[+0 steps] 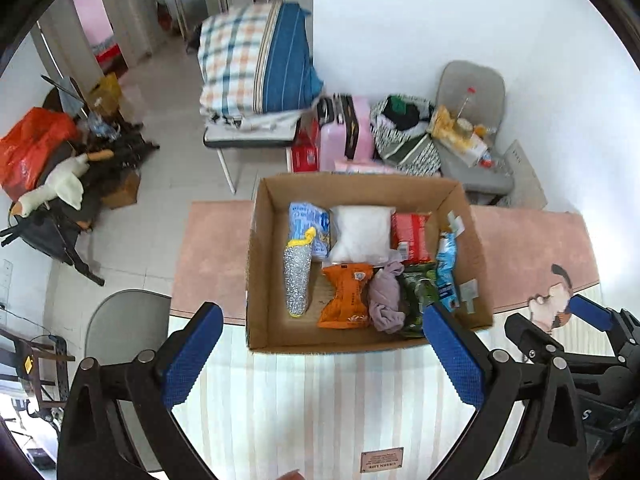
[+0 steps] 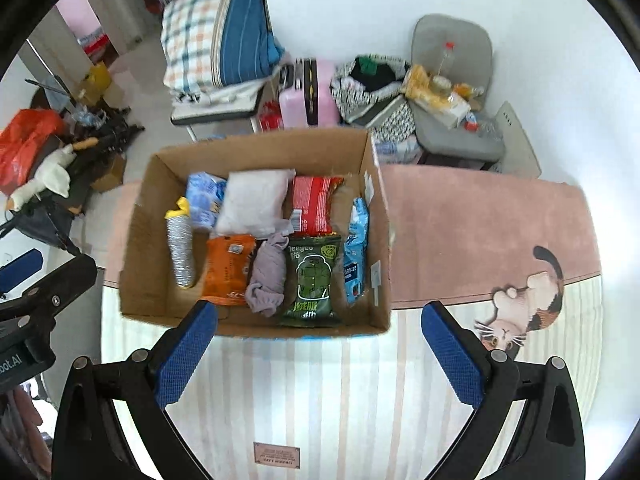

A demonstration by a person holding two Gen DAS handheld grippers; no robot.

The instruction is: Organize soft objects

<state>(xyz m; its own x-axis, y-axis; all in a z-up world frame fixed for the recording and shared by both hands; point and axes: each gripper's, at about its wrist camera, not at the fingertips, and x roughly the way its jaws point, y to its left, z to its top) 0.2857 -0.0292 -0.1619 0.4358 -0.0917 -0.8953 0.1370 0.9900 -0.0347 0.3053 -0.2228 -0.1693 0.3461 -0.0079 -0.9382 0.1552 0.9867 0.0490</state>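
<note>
The left gripper (image 1: 322, 354) hangs nearest, blue pads spread wide and empty over the striped near part of the mat (image 1: 320, 400); the right gripper (image 2: 318, 352) is likewise spread and holds nothing. Just beyond them, across the mat's pink band, sits the cardboard box (image 2: 140, 248). Inside, the white pillow pack (image 2: 254, 204) lies at the far wall with the red packet (image 2: 314, 206) beside it; the green packet (image 2: 314, 282), orange packet (image 2: 228, 270), mauve cloth (image 2: 268, 276) and silver scrubber (image 2: 180, 248) lie along the near side.
</note>
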